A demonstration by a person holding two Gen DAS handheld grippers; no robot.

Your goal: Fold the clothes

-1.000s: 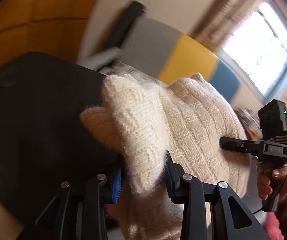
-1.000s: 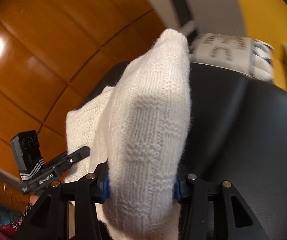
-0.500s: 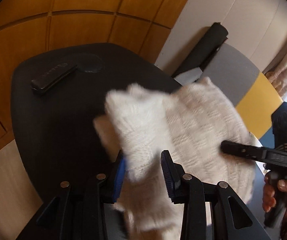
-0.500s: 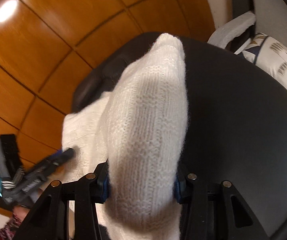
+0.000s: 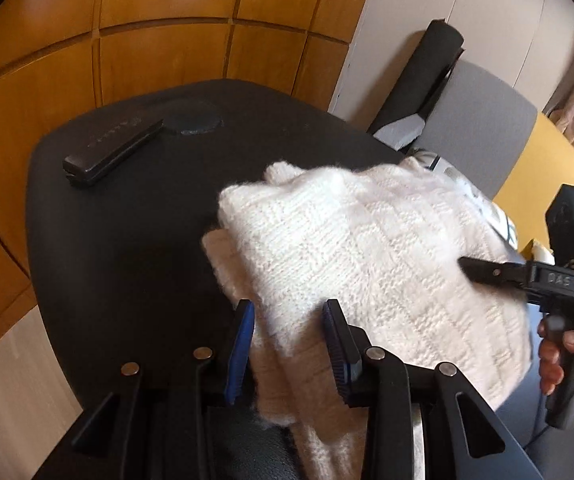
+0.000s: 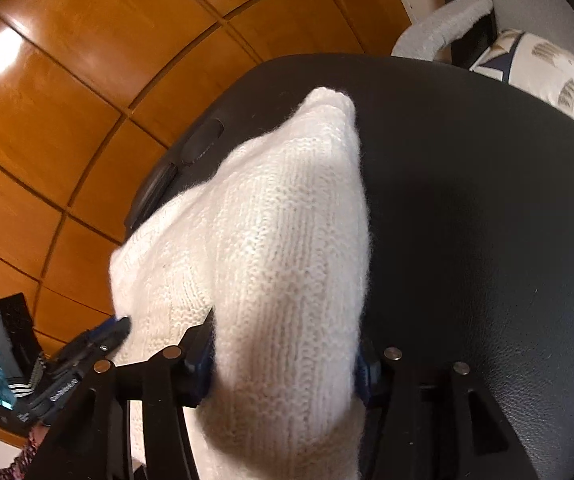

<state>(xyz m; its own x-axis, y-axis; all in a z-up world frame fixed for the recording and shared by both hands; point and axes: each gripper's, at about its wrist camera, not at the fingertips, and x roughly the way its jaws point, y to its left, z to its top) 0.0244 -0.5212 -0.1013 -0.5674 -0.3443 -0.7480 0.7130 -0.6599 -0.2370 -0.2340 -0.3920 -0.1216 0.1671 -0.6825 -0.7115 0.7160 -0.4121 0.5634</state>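
The sweater (image 5: pixel 371 264) is cream knitted wool, fuzzy and soft, with a basket-weave texture on the body and plain ribbing on the sleeve (image 6: pixel 287 280). The desk (image 5: pixel 135 248) has a matt black, faintly grained leather-like surface. On its far left lies a dark case (image 5: pixel 111 152) with a dull, slightly textured skin. The wall panels (image 5: pixel 159 52) are varnished wood, smooth and glossy. Each tool is hard black plastic with bright metal rivets (image 5: pixel 375 353) and ridged blue rubbery pads (image 5: pixel 241 344).
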